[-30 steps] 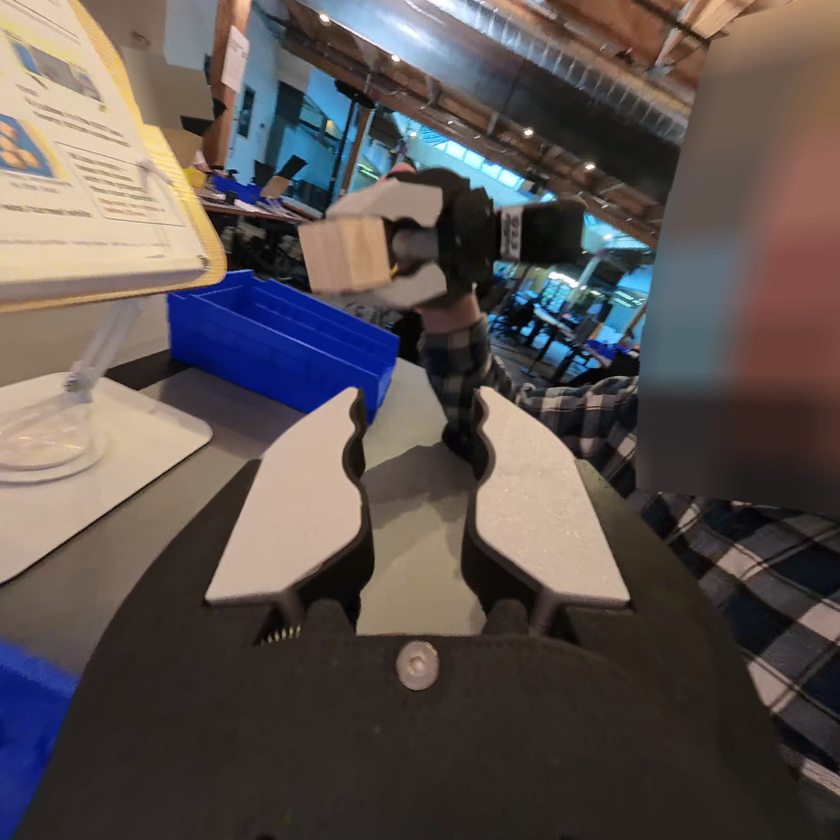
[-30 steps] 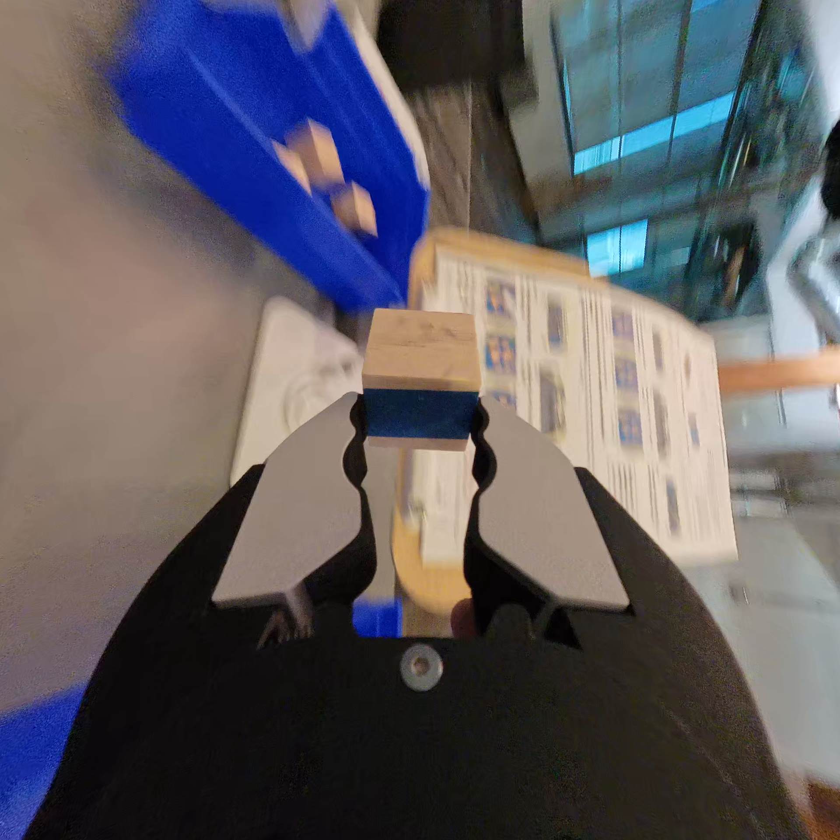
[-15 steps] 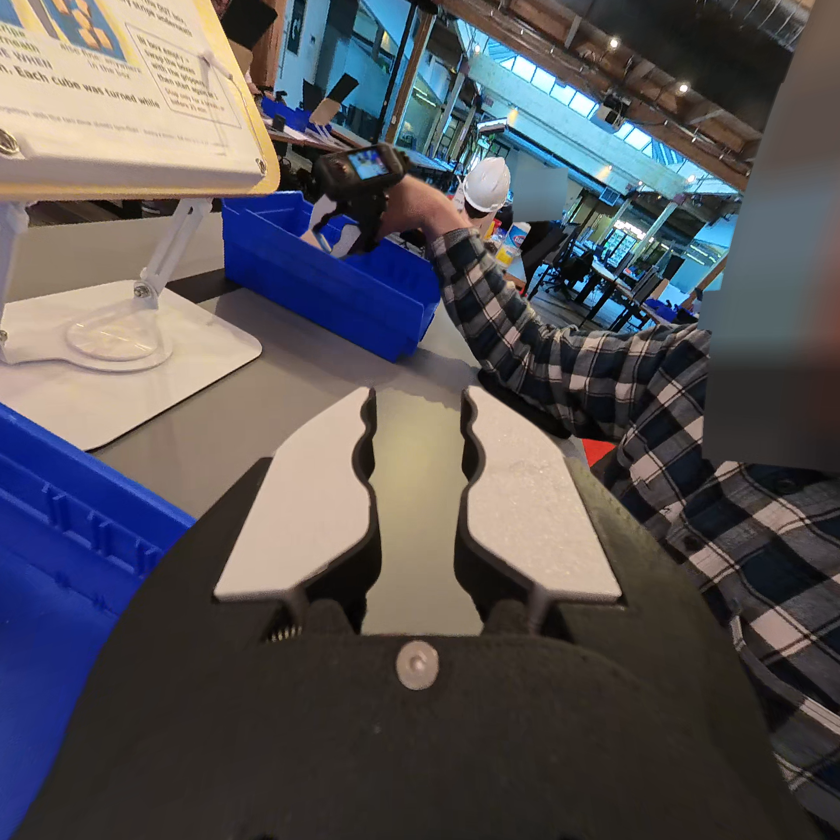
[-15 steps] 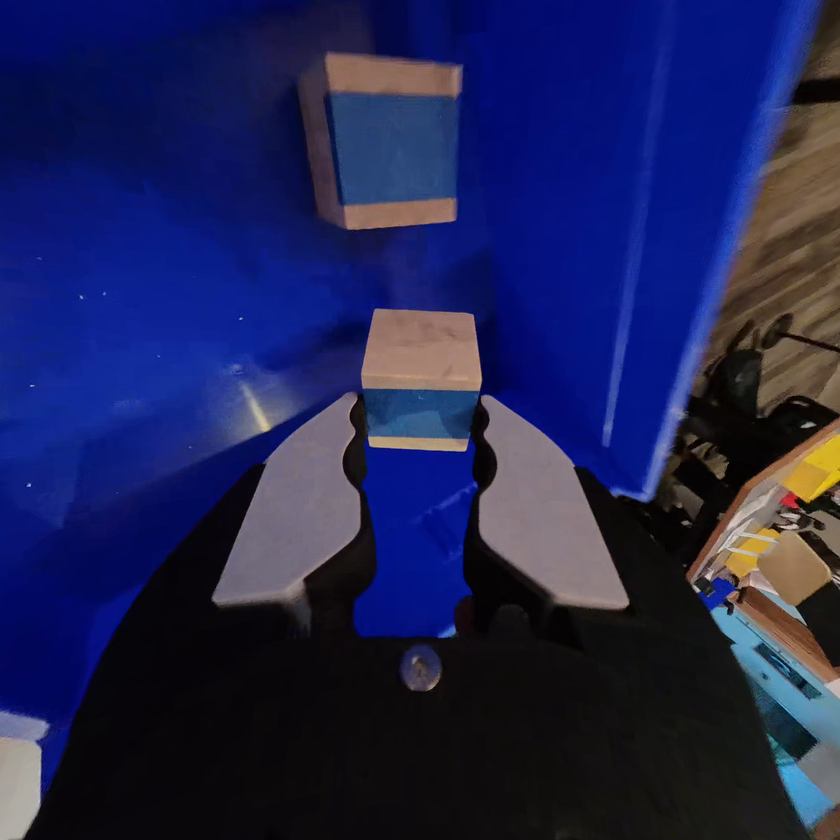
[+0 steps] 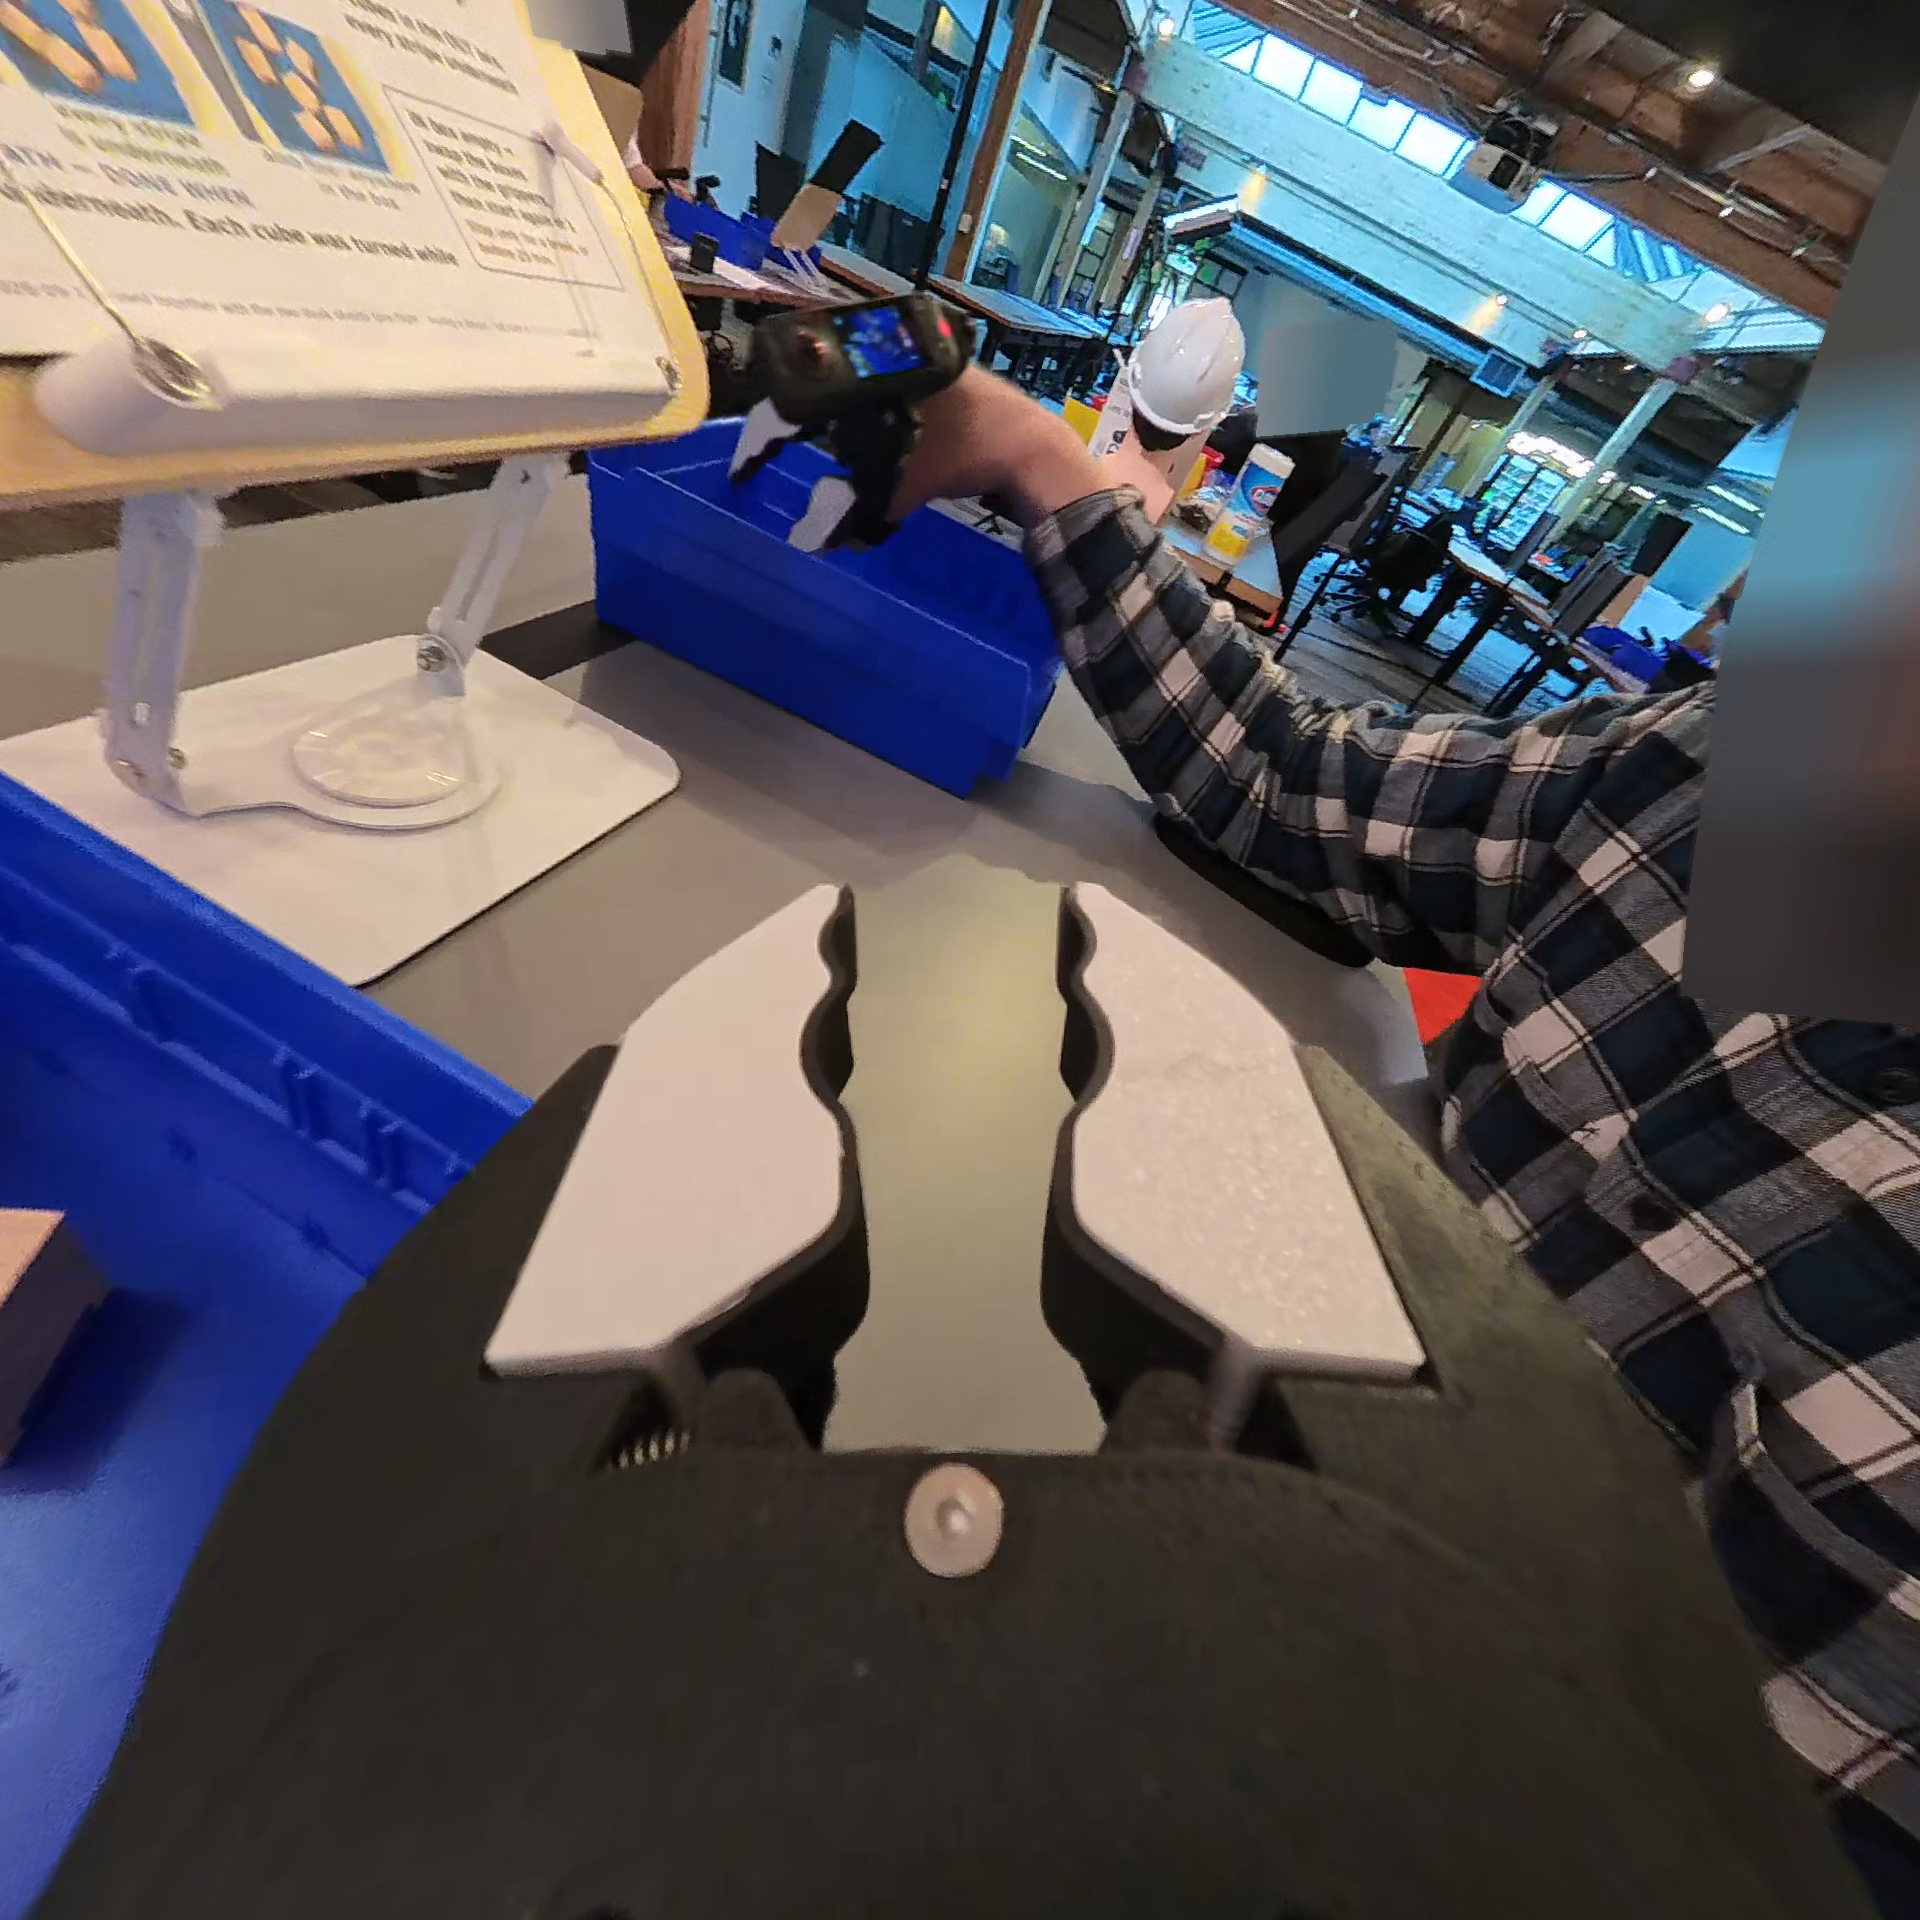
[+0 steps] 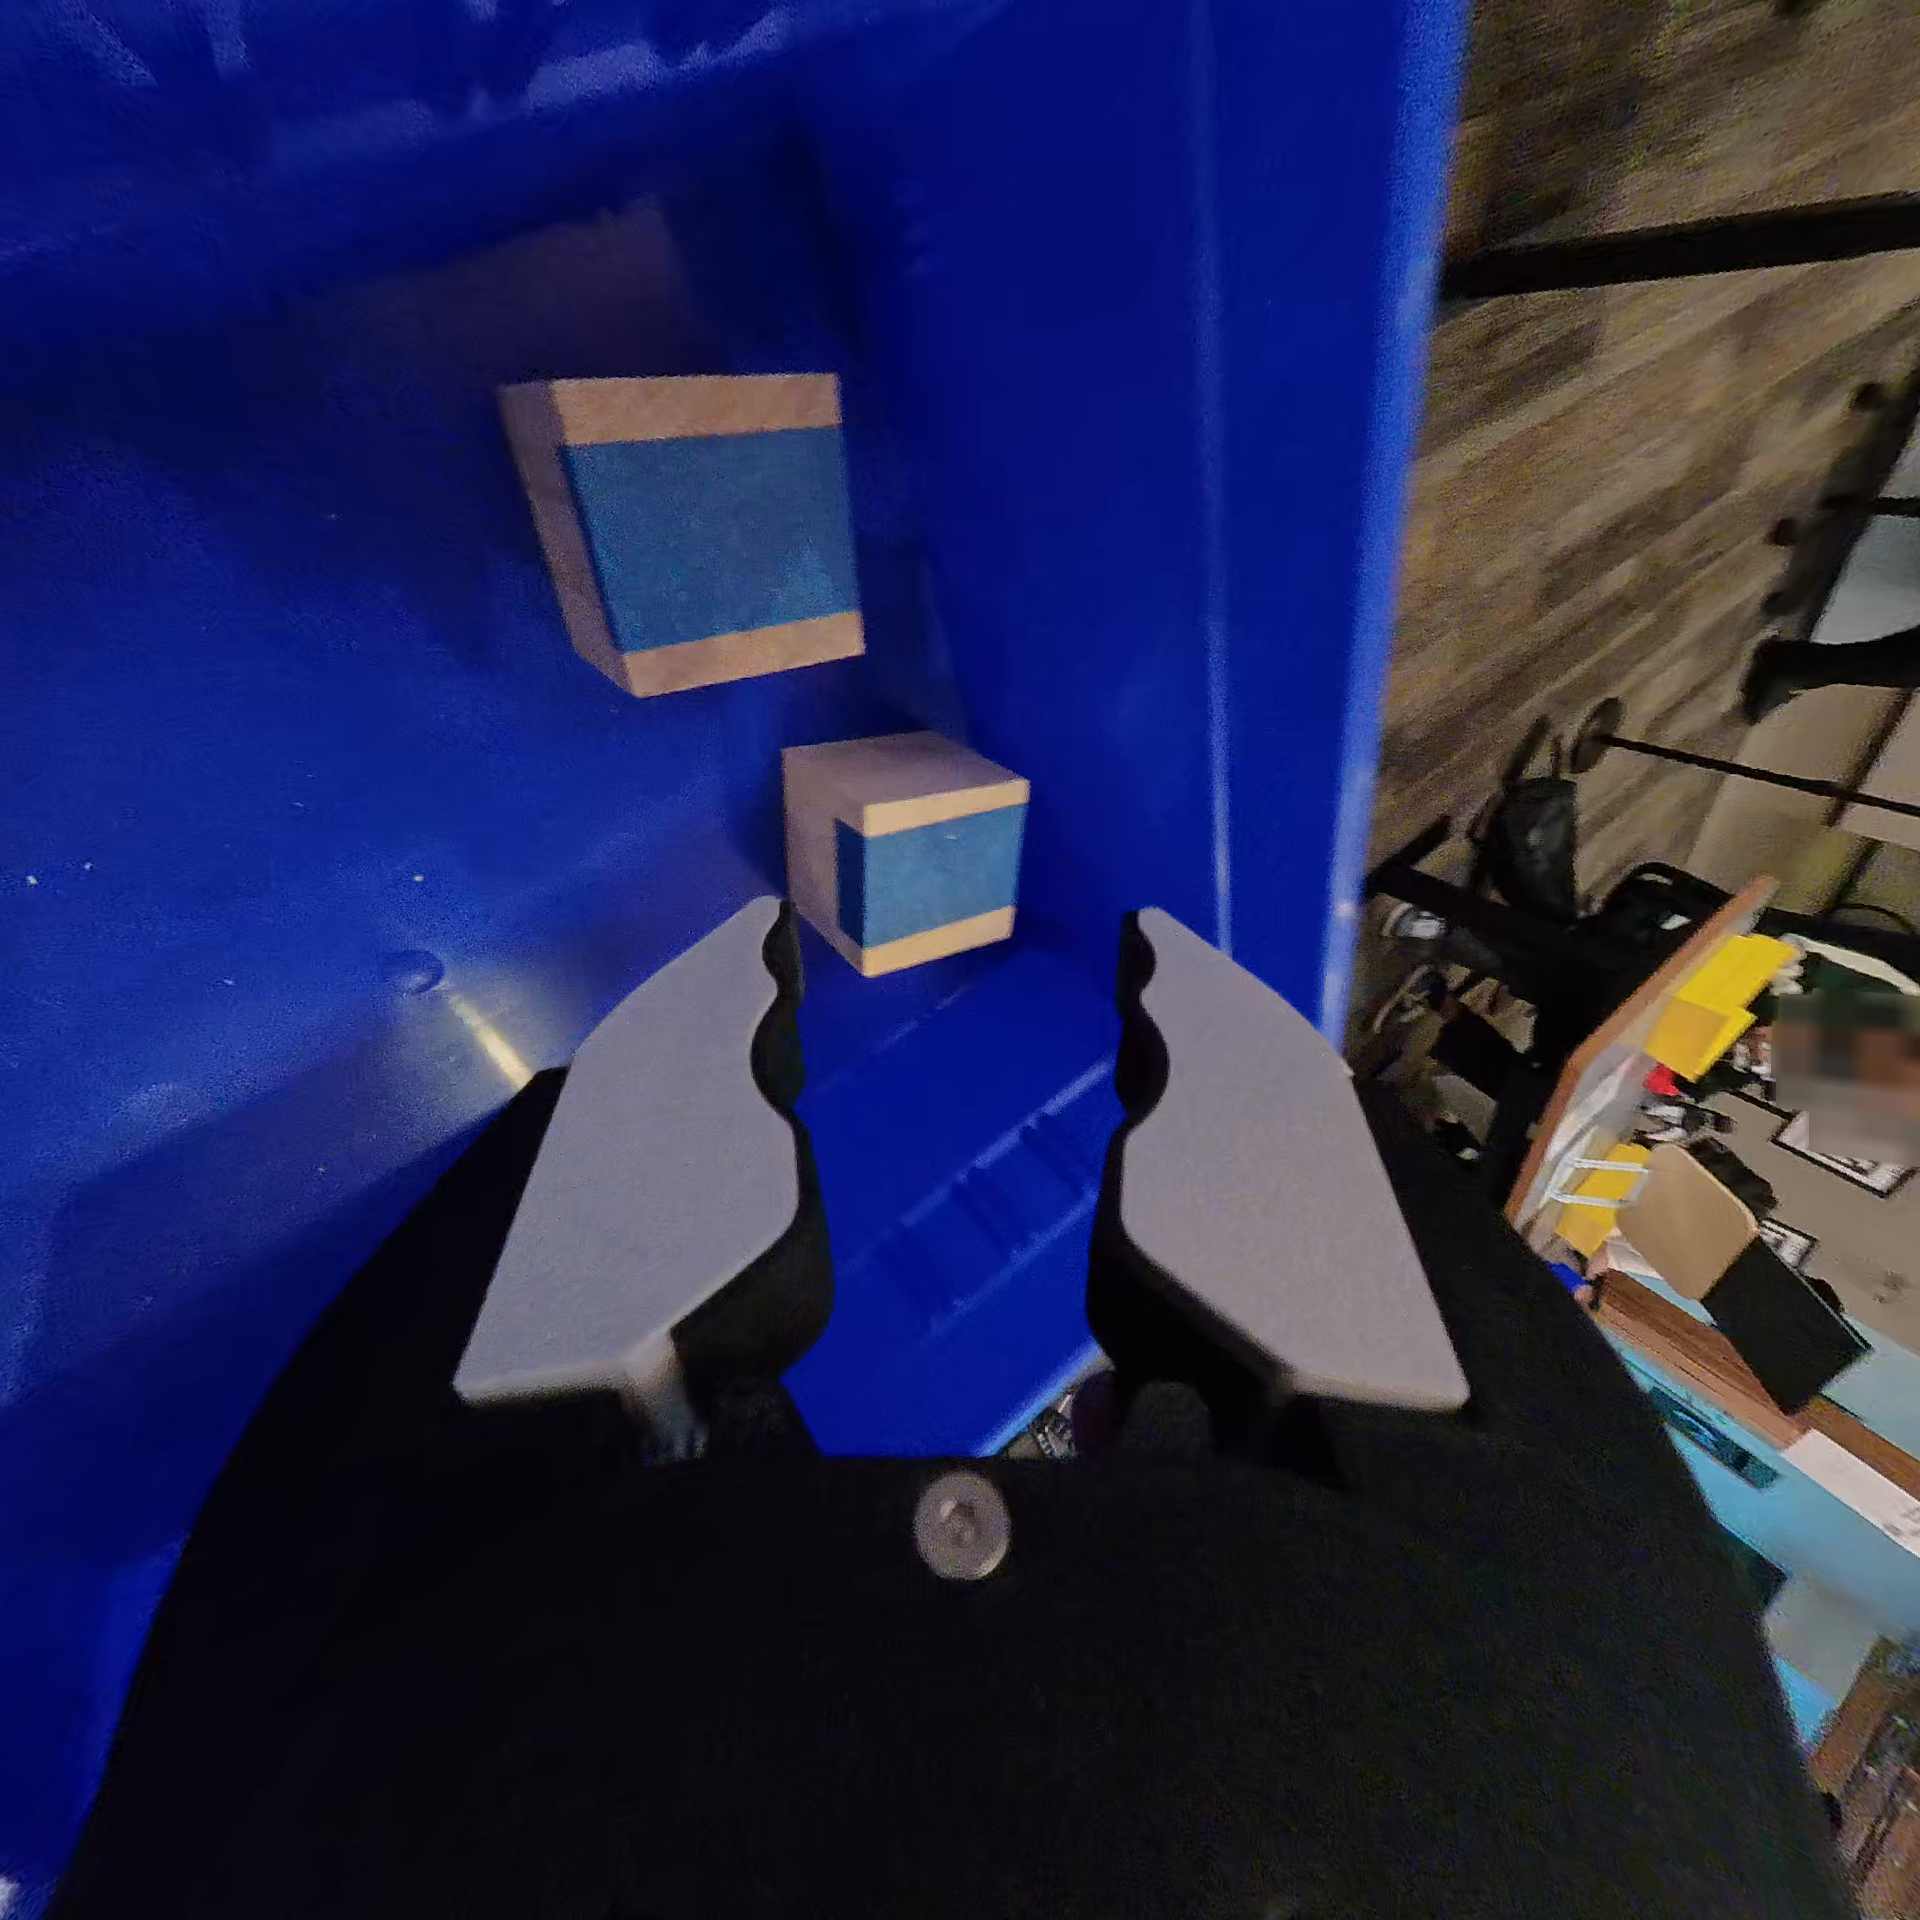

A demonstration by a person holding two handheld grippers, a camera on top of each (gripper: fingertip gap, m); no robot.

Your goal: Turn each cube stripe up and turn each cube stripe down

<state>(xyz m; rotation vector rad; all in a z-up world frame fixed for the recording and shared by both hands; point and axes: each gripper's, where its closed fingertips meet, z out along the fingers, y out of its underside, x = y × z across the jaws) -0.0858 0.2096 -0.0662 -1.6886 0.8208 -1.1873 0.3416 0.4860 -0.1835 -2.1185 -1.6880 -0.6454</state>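
Surface: a smooth grey surface (image 5: 727, 862) is seen ahead of and beneath the left gripper; a white stand base with a sloped printed sheet (image 5: 312, 156) is set ahead to its left.
Far bin: a hard, glossy blue plastic bin (image 5: 831, 634) stands well ahead of the left gripper; its floor and walls (image 6: 312, 623) fill the right wrist view.
Near bin: a second blue bin (image 5: 187, 1091) lies just to the left of the left gripper, with a wooden edge glimpsed at its far left.
Right gripper: the right gripper (image 6: 961, 925) is reached into the far bin with its jaws spread wide; nothing is held, and neither pad is pressed on anything.
Left gripper: the left gripper (image 5: 956, 904) is held over the bare surface, jaws narrowly parted and nothing between them.
Near cube: a square-edged wooden cube (image 6: 914, 852) with a matte blue stripe rests on the bin floor just beyond the right gripper's fingertips, slightly toward its left finger (image 6: 665, 1122), stripe facing the camera.
Far cube: a second striped cube (image 6: 696, 530) sits farther ahead and to the left, stripe likewise shown.
Key relation: the right gripper is judged far nearer both cubes; the left is well apart.
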